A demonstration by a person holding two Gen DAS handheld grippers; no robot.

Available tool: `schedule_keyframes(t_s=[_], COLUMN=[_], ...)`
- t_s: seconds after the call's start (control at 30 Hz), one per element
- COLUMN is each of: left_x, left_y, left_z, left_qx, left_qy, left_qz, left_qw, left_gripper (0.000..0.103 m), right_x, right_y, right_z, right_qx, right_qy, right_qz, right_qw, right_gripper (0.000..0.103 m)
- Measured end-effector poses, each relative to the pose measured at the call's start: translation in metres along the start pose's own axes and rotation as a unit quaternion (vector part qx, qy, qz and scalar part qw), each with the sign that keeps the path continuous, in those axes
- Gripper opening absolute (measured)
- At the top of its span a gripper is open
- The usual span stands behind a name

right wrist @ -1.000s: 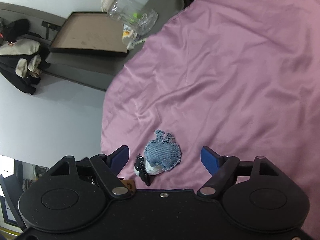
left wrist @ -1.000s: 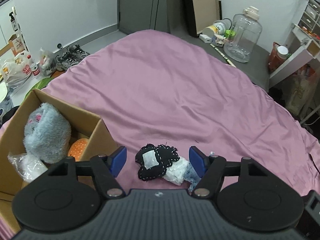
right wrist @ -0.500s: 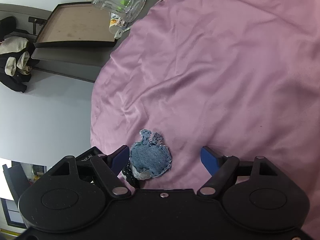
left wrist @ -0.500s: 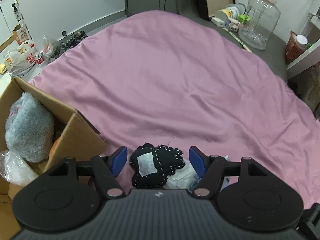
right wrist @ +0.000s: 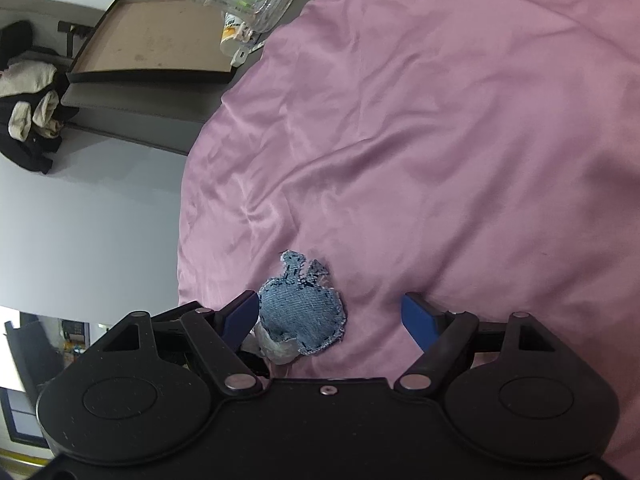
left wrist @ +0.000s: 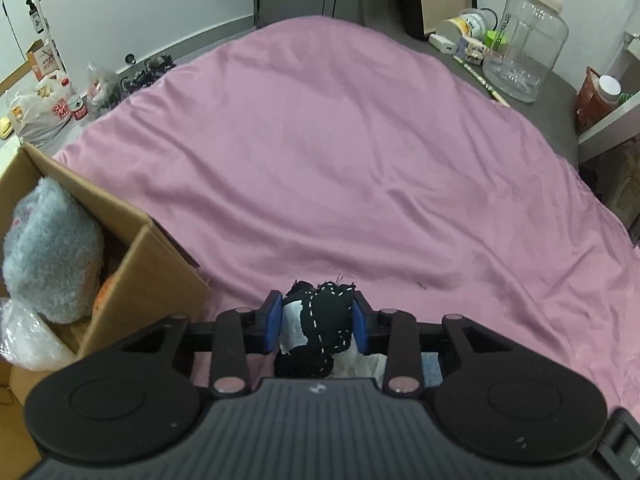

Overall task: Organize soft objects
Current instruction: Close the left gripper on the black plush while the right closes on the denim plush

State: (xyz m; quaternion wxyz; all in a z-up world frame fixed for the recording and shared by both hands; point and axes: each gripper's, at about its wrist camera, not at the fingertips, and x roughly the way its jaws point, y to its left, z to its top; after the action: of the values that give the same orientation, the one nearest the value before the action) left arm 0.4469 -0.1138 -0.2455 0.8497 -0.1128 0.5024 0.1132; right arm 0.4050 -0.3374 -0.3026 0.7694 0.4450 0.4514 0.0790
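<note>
My left gripper [left wrist: 317, 322] is closing on a black soft toy with white stitching [left wrist: 330, 314], and both blue pads press its sides. A white soft piece [left wrist: 360, 362] lies just under it on the pink bedsheet [left wrist: 340, 140]. At the left stands an open cardboard box [left wrist: 152, 264] holding a grey plush [left wrist: 52, 256] and something orange [left wrist: 105, 292]. My right gripper [right wrist: 330, 304] stands open around a blue denim toy [right wrist: 304, 316] that lies on the sheet near the left finger, with a white piece [right wrist: 276, 350] beneath it.
A big clear jar [left wrist: 524, 52] and small items sit on the grey floor past the bed's far right. Plastic bags [left wrist: 40, 108] lie on the floor at the far left. A framed board [right wrist: 156, 40] and a pile of clothes [right wrist: 28, 100] are beside the bed.
The left jaws have come together onto the black stitched toy, which now looks squeezed narrow. Both grippers sank a little toward the sheet; the right stayed open.
</note>
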Motion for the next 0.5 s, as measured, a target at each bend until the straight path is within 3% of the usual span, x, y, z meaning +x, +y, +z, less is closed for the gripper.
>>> schedule_keyframes(t_s=[0.43,0.47,0.5], left_x=[-0.019,-0.020,-0.020], left_y=[0.010,0.011,0.011], left_z=[0.016,0.017,0.017], left_qx=[-0.014,-0.016,-0.017], left_qy=[-0.017,-0.018,-0.018], left_qz=[-0.035,-0.038,-0.039], left_qw=[0.9991,0.9990,0.9989], left_gripper=[0.035,0.035,0.035], right_x=[0.032,0.034,0.034], right_y=[0.029,0.032,0.034], right_z=[-0.001,-0.001,-0.002], right_qx=[-0.066,-0.073,-0.078], right_qy=[0.022,0.022,0.019], right_qz=[-0.023,-0.030,-0.034], right_qw=[0.997,0.997,0.996], right_gripper=[0.078,0.076,0.064])
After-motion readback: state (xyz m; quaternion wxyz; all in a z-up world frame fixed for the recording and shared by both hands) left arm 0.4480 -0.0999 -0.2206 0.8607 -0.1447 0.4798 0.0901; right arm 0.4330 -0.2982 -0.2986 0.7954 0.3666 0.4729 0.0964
